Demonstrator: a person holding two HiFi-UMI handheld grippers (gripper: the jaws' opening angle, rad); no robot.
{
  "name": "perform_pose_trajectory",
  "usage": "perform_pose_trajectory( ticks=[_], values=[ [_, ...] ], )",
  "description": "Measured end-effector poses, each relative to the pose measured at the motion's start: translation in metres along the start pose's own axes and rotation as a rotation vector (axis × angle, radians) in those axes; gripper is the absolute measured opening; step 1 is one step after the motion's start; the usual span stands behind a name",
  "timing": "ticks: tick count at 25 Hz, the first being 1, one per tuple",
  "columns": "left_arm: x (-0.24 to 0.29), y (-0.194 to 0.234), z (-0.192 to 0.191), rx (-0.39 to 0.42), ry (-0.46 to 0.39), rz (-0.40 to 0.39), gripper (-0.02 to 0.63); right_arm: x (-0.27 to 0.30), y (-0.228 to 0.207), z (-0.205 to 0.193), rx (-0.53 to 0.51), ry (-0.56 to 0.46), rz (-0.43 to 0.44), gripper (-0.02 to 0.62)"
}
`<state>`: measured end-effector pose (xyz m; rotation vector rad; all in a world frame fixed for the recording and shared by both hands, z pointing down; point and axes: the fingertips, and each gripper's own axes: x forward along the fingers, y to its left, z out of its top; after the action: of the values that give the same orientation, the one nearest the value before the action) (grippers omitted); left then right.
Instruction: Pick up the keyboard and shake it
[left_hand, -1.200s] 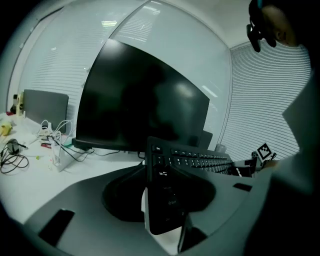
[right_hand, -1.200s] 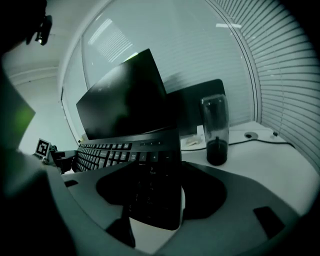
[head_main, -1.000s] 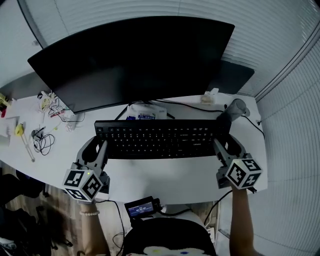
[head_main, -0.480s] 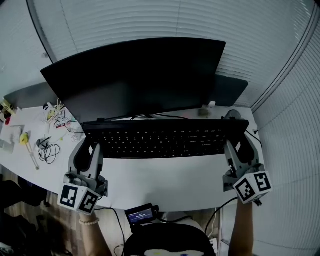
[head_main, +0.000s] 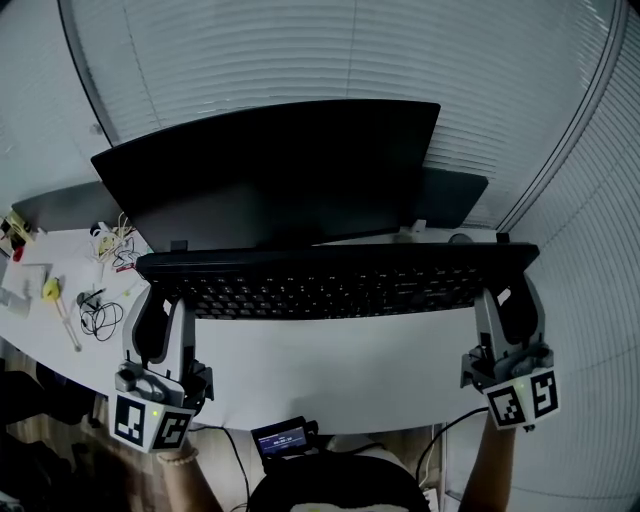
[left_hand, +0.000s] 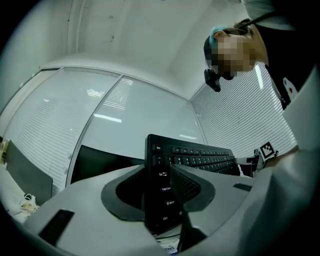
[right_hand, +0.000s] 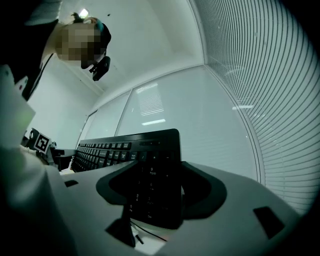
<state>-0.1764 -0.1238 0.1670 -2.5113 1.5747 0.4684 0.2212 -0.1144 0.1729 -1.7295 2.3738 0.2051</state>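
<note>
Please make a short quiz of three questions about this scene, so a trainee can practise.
1. True or false: only one gripper holds the keyboard.
2. Which end of it does the left gripper hold? A) number pad end B) Esc key end C) the middle
3. Fill in: behind the keyboard stands a dark ____.
Key: 1 false, the right gripper holds the other end; 2 B; 3 monitor.
</note>
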Motion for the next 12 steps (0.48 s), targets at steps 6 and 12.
perform_pose_trajectory(
  ticks=[6, 12],
  values=[
    [-0.005, -0.005, 0.005, 0.017, -0.016, -0.008, 0.155, -0.012, 0.0, 0.009, -0.009, -0.039, -0.017, 0.275],
    [-0.008, -0.017, -0.004, 0.048, -0.007, -0.004, 0.154, -0.022, -0.012, -0.002, 0.008, -0.041, -0.013, 0.275]
  ],
)
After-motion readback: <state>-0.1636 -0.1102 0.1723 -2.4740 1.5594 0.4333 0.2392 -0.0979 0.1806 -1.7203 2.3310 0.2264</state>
